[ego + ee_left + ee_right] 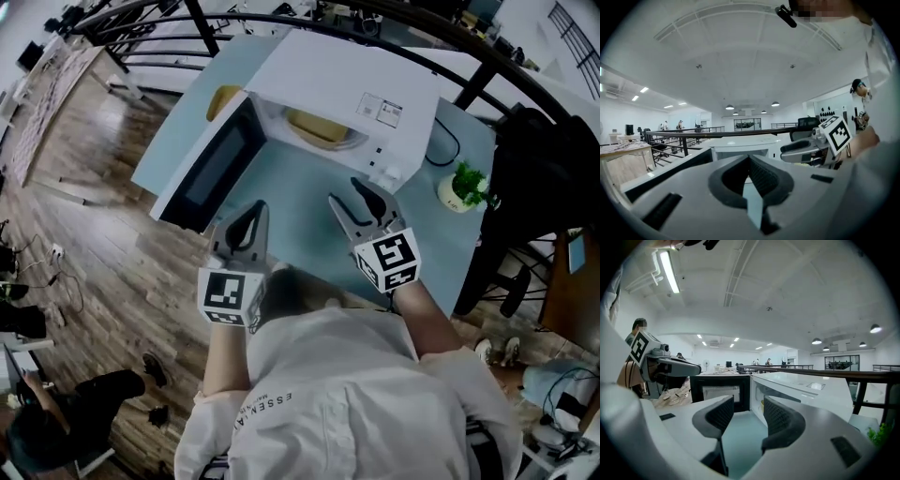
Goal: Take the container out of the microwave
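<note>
The grey left gripper (255, 212) is hovering with jaws pressed together, empty; the right gripper (343, 191) is gaping. Both are hanging short of the white, open-doored microwave (356, 70), with the shallow yellow container (317, 128) sitting inside. It looks like the approach stage, and the next move calls for reaching in.

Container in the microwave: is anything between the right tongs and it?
Nothing visible. The door stands swung open to the left, and only bare table lies between the open right tongs and the yellow container inside.
</note>
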